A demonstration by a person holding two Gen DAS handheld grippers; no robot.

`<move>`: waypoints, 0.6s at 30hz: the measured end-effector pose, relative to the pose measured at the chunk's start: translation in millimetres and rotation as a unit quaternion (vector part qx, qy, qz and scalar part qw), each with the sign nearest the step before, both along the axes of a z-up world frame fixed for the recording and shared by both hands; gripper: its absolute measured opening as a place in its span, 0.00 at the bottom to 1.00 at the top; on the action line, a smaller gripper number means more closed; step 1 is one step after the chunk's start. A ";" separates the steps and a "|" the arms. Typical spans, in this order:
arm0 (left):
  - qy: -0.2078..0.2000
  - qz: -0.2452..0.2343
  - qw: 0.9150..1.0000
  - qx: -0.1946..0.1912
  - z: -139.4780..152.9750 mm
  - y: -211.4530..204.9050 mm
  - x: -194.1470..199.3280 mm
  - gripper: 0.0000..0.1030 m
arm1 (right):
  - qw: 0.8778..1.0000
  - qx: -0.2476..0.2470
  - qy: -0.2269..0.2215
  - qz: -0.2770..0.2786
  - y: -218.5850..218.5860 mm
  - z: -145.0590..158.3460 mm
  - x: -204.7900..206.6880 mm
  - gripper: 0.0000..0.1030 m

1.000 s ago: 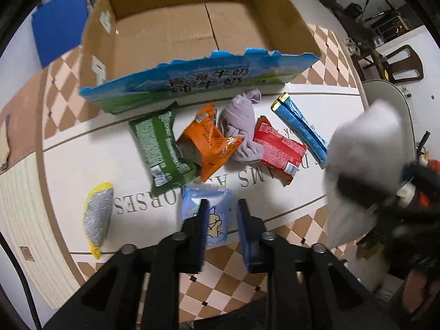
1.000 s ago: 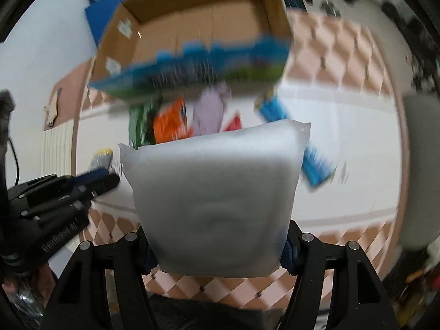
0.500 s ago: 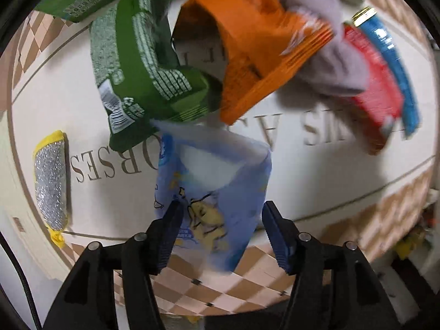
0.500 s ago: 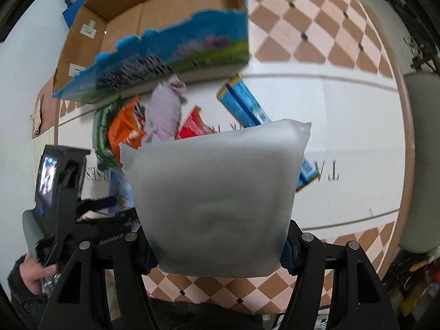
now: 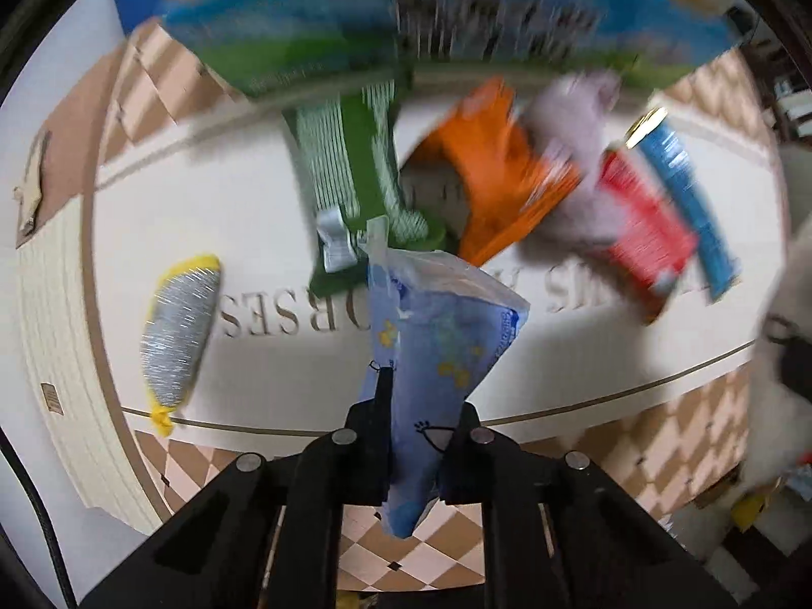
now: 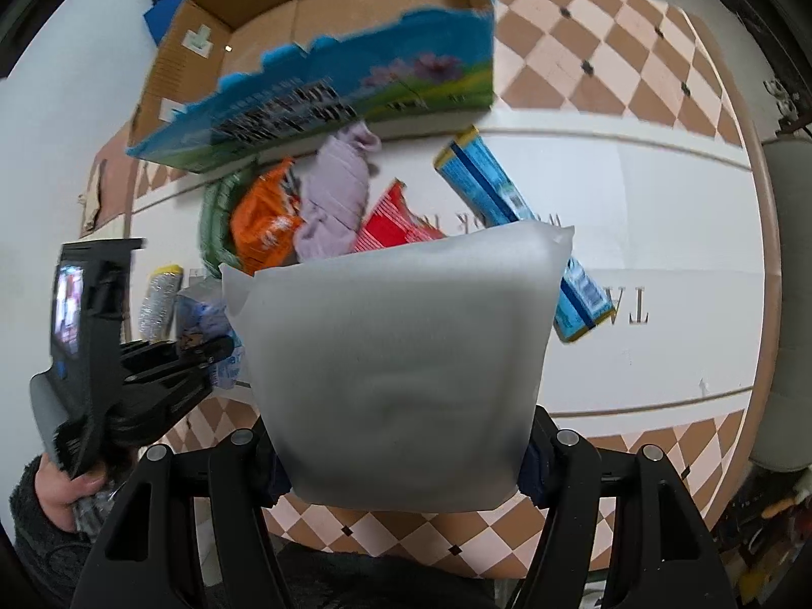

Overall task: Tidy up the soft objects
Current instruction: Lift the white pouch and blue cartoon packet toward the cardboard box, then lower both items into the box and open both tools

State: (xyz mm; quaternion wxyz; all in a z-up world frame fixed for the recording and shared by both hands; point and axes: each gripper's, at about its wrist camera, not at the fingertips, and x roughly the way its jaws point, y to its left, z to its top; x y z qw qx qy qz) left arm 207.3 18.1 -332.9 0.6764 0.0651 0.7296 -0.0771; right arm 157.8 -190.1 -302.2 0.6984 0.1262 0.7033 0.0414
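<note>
My left gripper (image 5: 413, 436) is shut on a light blue tissue pack (image 5: 436, 350) and holds it above the white table (image 5: 203, 213). My right gripper (image 6: 401, 457) is shut on a white soft pillow pack (image 6: 401, 355), which fills the middle of the right wrist view. The left gripper with the tissue pack (image 6: 203, 319) shows at the left of that view. A lilac cloth (image 6: 335, 198) lies among snack packs in front of the open cardboard box (image 6: 314, 40).
On the table lie a green pack (image 5: 355, 167), an orange pack (image 5: 497, 172), a red pack (image 5: 644, 223), a blue pack (image 6: 517, 223) and a yellow-edged silver scourer (image 5: 177, 335). The box has a blue printed front flap (image 6: 355, 101). Checkered floor surrounds the table.
My left gripper closed on the tissue pack and lifted it off the table. The right gripper keeps holding the white pillow pack, shifted slightly.
</note>
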 end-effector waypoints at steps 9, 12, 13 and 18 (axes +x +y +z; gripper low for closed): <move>-0.060 0.006 0.992 -0.115 132.8 -16.3 67.5 0.10 | 0.997 0.029 -0.066 0.030 11.0 76.8 47.3 0.67; -0.082 0.017 0.990 -0.109 143.9 -21.3 117.8 0.10 | 0.995 0.019 -0.092 0.042 16.2 97.7 82.4 0.67; -0.087 0.022 0.990 -0.105 141.6 -22.5 138.4 0.10 | 0.994 0.013 -0.099 0.045 18.5 102.8 98.9 0.67; -0.041 0.047 0.990 -0.126 100.9 -24.3 221.6 0.10 | 0.993 -0.002 -0.102 0.057 30.1 91.3 182.4 0.67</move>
